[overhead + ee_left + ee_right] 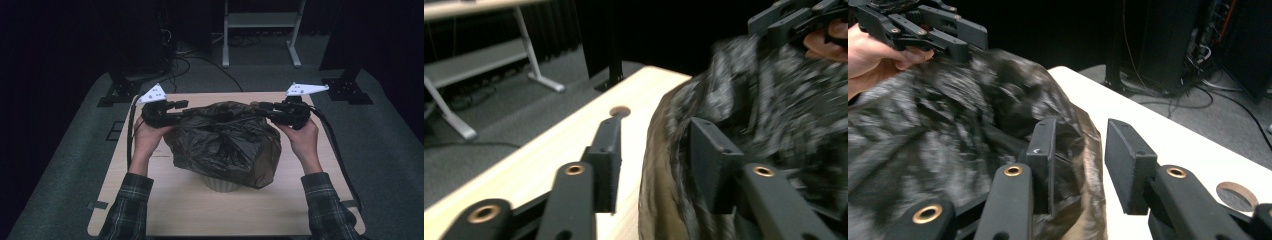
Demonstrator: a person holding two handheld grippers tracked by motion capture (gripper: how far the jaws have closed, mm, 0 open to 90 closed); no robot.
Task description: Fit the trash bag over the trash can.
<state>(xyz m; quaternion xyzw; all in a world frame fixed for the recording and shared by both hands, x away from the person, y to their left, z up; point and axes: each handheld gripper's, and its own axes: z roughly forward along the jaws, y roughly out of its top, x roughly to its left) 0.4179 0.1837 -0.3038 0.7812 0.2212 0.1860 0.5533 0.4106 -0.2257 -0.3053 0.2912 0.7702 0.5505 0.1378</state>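
A crumpled black plastic bag (225, 140) lies over a white ribbed container (220, 185) in the middle of the wooden table (200, 210). My left gripper (182, 105) is at the bag's upper left edge and my right gripper (260, 106) at its upper right edge, both pointing inward. In the left gripper view my left gripper (656, 125) stands open, with the bag's edge (664, 165) lying against the right jaw and a gap beside the left one. In the right gripper view my right gripper (1082, 125) is open too, with the bag's edge (1083, 150) loose between the jaws.
A white metal stand (260, 20) is on the floor behind the table, and dark equipment with cables (150, 50) stands at the back left. Black clamps (117, 92) (350, 87) sit at the table's far corners. A round hole (1235, 195) is in the tabletop.
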